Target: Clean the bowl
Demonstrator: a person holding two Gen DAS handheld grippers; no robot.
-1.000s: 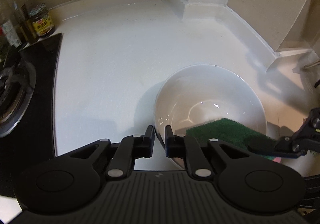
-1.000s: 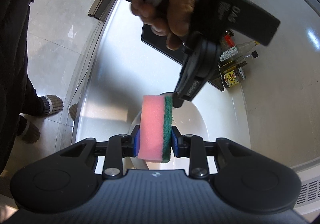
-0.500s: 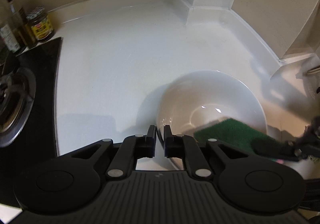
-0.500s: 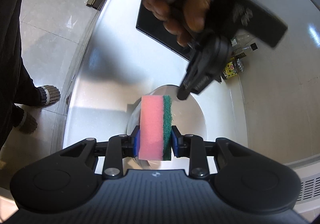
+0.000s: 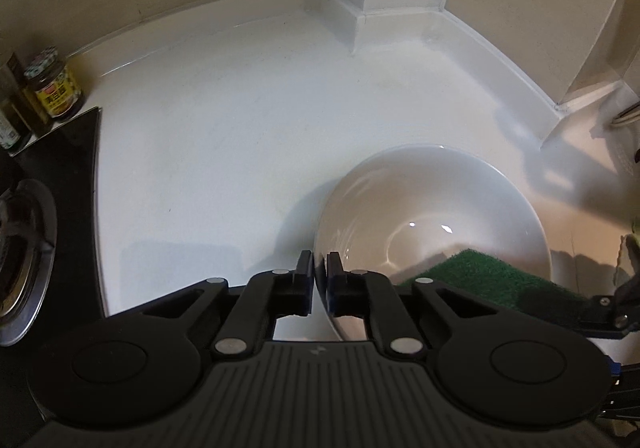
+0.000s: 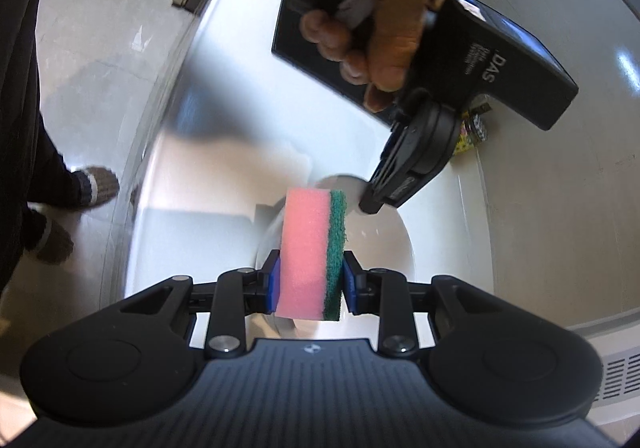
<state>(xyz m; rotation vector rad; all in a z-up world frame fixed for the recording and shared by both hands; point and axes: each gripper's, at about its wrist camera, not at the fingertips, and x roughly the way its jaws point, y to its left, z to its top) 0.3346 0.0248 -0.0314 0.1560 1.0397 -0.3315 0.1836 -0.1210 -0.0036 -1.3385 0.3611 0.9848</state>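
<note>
1. The jars (image 5: 54, 87) stand at the far left of the white surface (image 5: 240, 127), beside the stove (image 5: 24, 240), well apart from the work. They play no part in the task.

2. The left gripper (image 5: 319, 280) has its jaws nearly shut on the near rim of the bowl (image 5: 432, 215), one finger outside the wall and one inside. The right wrist view shows the same hold from the other side, with a hand (image 6: 384, 7) wrapped around that gripper's handle.

3. The bowl sits on the surface, right of centre in the left view. It is white and glossy, with sharp highlights inside. I judge it to be glazed ceramic: stiff, fairly heavy, breakable and slick. A thin pinch on the rim can likely steady it but could slide under a hard push. The rim is the only place these jaws can take it.

4. The sponge (image 6: 314, 252) is pink foam with a green scouring layer. The right gripper (image 6: 310, 280) clamps it across its thickness, jaws open only as wide as the sponge. Most of its length juts forward, free.

5. In the left view the green face (image 5: 492, 276) lies over the near right part of the bowl. Whether it presses on the wall I cannot tell.

6. The sponge looks soft and light. It should yield to the bowl's curve, and the free end may bend away under pressure.

7. Scrubbing force should run toward the pinched side, so the bowl does not tip.
</note>
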